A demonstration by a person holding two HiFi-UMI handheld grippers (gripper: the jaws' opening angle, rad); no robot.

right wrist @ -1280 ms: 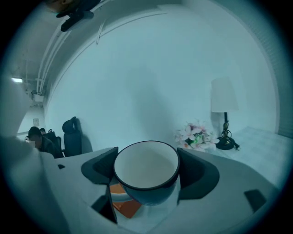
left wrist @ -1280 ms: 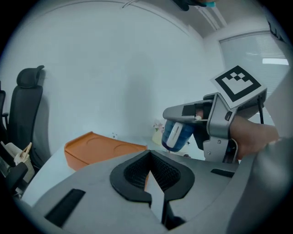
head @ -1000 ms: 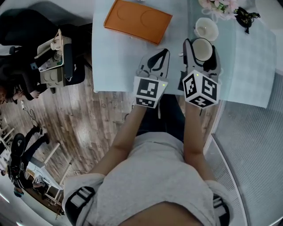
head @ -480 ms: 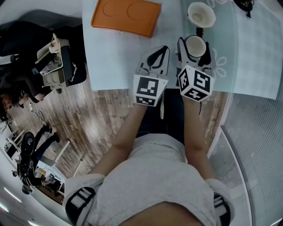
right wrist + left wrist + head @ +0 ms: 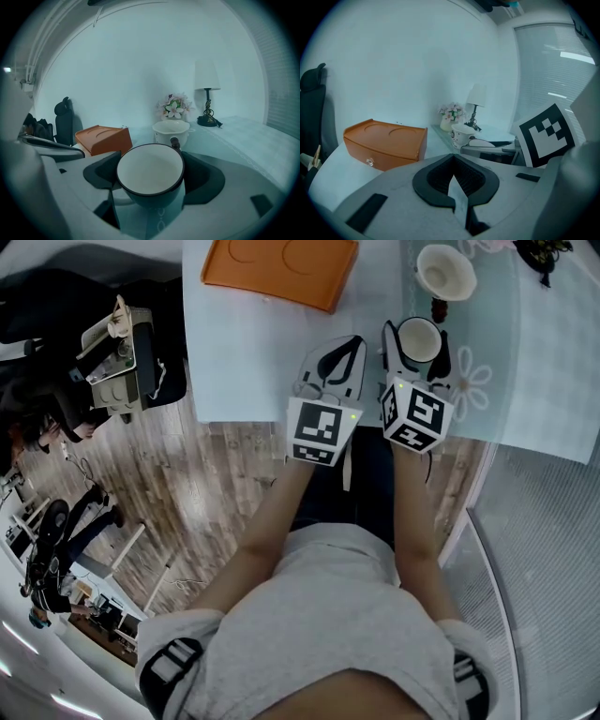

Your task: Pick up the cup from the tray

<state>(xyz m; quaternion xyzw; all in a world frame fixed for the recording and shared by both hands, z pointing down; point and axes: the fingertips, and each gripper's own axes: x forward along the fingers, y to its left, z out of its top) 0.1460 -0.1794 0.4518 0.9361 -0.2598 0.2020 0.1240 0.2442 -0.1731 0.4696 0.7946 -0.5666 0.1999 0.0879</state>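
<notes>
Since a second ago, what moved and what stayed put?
The right hand-held gripper pulled the dark cup a little back toward the person, away from the white pot. It stayed shut on the cup; the left hand-held gripper stayed shut and empty; the orange tray kept its place.

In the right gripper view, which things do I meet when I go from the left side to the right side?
black chair → orange tray → dark cup with a white inside → table lamp
</notes>
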